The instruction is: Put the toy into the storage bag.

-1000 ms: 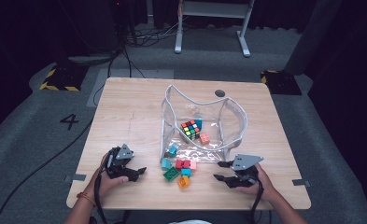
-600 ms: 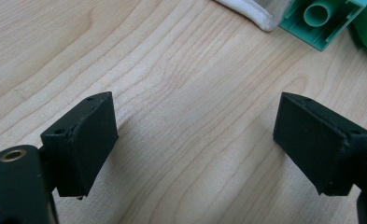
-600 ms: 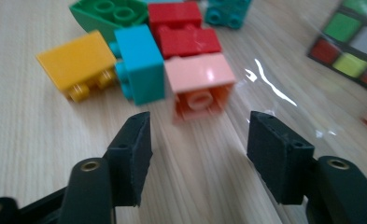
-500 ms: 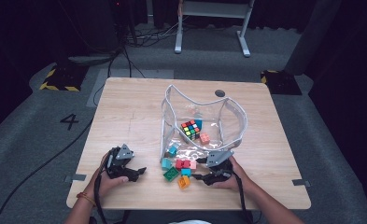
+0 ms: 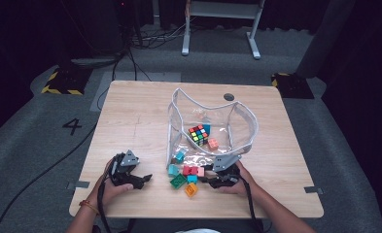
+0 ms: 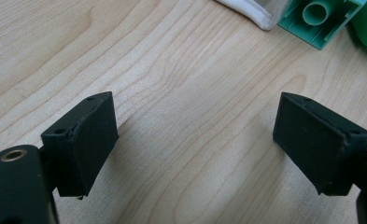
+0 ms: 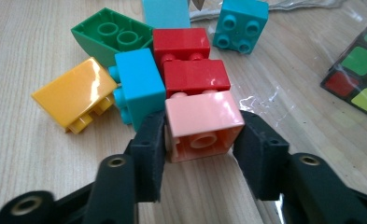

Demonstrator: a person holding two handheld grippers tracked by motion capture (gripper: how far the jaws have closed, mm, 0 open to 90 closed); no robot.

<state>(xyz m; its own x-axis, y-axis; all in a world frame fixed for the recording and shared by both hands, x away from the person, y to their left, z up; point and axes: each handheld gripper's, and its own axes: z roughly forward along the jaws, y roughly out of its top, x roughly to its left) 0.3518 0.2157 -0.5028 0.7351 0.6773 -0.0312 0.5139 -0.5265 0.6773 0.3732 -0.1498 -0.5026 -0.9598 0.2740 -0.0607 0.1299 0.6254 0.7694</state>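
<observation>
Loose on the table sit two red bricks, one pink brick, one yellow, one green and three blue-green ones; a puzzle cube lies in the clear bag. The right gripper has just been closing and now pinches the pink brick, hand low at the pile's edge. The left gripper rests spread and empty, pointing down at bare wood.

Your left gripper resting low, jaws standing apart; your right gripper jaws just been closing.
</observation>
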